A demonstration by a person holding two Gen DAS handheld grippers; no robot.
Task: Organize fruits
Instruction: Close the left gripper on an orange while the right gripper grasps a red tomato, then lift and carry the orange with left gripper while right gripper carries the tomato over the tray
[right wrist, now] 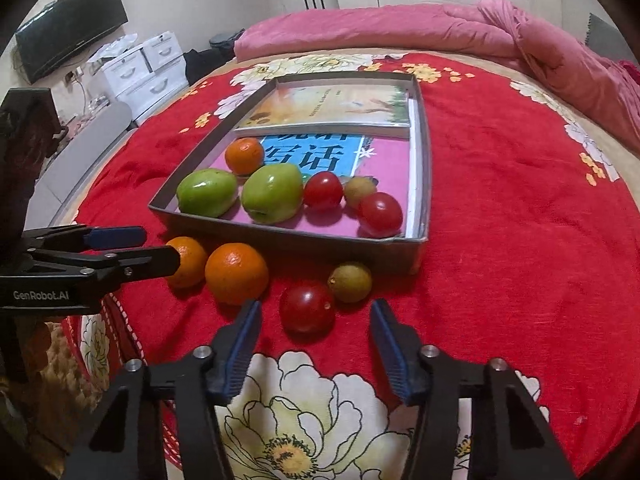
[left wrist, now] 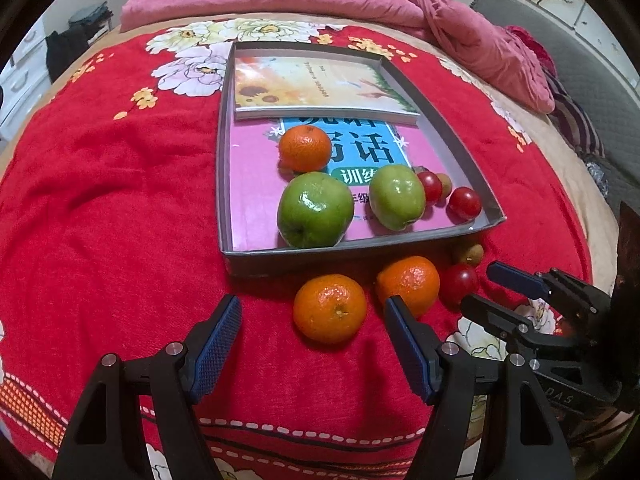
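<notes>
From the left wrist view, the grey tray (left wrist: 436, 128) sits on the bed's red floral blanket (left wrist: 112, 200) and already holds 1 orange (left wrist: 305, 149), 2 green apples (left wrist: 316, 210) (left wrist: 397, 197), 2 red fruits (left wrist: 464, 203) (left wrist: 430, 186) and a small brownish one (left wrist: 445, 184) tucked between them, all resting on books laid in the tray. In front of its near wall, still on the blanket, lie 2 oranges (left wrist: 330, 308) (left wrist: 409, 284), a red fruit (left wrist: 459, 282) and a small brown fruit (left wrist: 469, 254). The left claw (left wrist: 312, 344) is spread wide and empty, with the nearer loose orange just ahead of its gap. The right claw (left wrist: 480, 286) reaches in from the right, parted and empty, close by the loose red fruit.

From the right wrist view, the same count holds: 6 pieces in the tray (right wrist: 425, 152), 4 outside it. The right claw (right wrist: 316, 342) is released and holds nothing, with the loose red fruit (right wrist: 307, 307) just beyond its tips and the brown fruit (right wrist: 350, 282) a little farther and to the right. The 2 loose oranges (right wrist: 237, 273) (right wrist: 188, 262) lie to the left, where the left claw (right wrist: 154, 246) hovers open.

I would judge the sorting a bit over half done: 4 fruits remain to go in, and neither claw has taken hold of one.
</notes>
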